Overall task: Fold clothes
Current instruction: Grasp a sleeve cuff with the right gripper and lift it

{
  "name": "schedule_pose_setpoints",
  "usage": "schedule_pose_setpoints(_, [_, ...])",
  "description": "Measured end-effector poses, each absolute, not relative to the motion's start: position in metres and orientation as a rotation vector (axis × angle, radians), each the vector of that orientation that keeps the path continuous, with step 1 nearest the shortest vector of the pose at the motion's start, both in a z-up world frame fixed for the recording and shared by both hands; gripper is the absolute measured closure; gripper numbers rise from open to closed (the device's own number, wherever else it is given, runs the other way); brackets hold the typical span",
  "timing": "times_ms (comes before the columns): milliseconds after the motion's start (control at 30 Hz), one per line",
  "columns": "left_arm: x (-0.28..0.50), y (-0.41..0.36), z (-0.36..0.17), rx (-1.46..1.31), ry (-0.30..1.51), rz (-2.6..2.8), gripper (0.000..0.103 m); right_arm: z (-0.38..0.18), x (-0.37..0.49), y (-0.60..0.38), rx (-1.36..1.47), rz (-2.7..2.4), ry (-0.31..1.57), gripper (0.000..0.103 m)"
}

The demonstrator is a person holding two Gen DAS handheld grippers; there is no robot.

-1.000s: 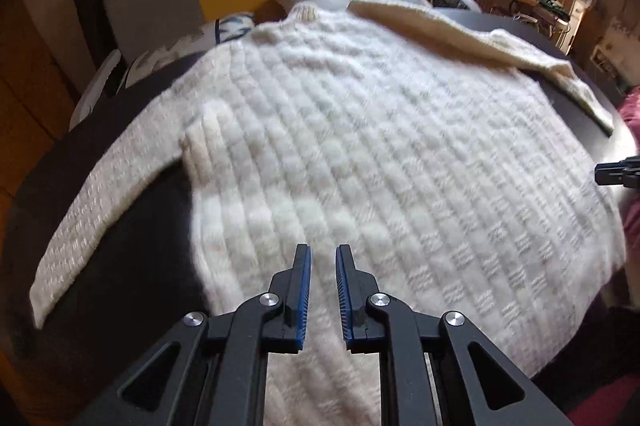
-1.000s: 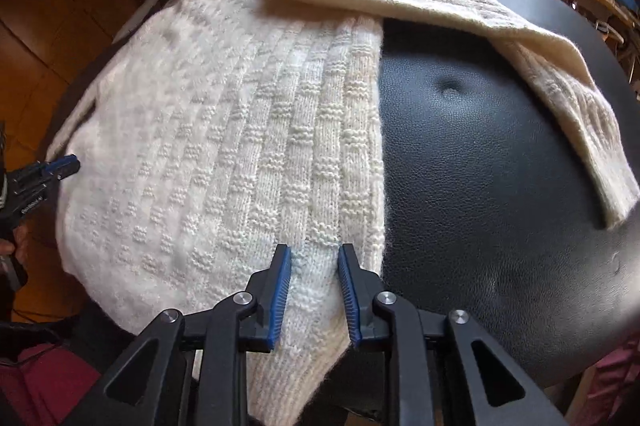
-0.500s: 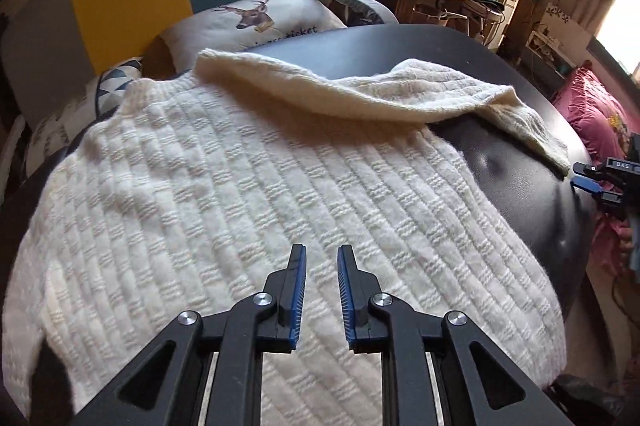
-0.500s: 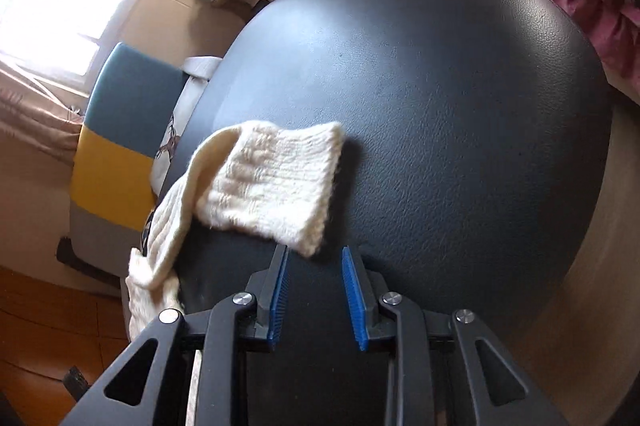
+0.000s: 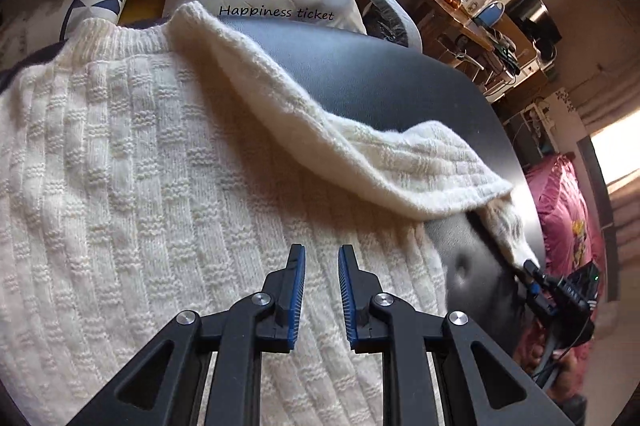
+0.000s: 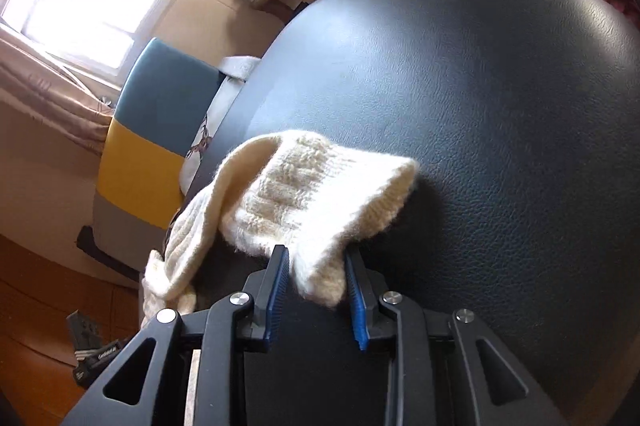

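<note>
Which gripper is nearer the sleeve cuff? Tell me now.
Right. The right gripper has the sleeve cuff between its fingers; the left gripper hangs over the sweater's body, away from the cuff.

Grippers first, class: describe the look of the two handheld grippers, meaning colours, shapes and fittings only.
Both the left gripper and the right gripper are alike: black angular linkage arms with triangular cut-outs, round silver pivot bolts, and two slim fingers faced with ridged blue pads. No cables or markings show on either.
</note>
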State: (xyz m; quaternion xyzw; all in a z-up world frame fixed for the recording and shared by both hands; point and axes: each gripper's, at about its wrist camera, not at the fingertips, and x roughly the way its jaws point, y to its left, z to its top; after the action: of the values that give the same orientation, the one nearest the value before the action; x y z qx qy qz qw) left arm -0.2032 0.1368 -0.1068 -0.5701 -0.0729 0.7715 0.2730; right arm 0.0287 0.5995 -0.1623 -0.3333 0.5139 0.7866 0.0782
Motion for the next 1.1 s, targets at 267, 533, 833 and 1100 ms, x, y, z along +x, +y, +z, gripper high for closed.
schedule_pose_setpoints(267, [-0.244,0.163,-0.108,-1.557,-0.291,2.033,0.084,-0.169,0.030,0.602,-0.990,2.332,1.661,0.076])
schedule_pose_setpoints(533, [-0.254,0.186,-0.119,-1.596,-0.268,2.054,0.083,-0.166,0.026,0.590,-1.004,2.369,1.579,0.076])
schedule_pose_setpoints(833, [-0.259,0.195,-0.117,-1.604,-0.268,2.068,0.083,-0.196,0.040,0.616,-0.795,2.078,1.999,0.097])
schedule_pose_setpoints(1100, [-0.252,0.202,-0.094,-1.495,-0.092,2.131,0.099,-0.141,0.021,0.588,-0.940,2.307,1.493,0.097])
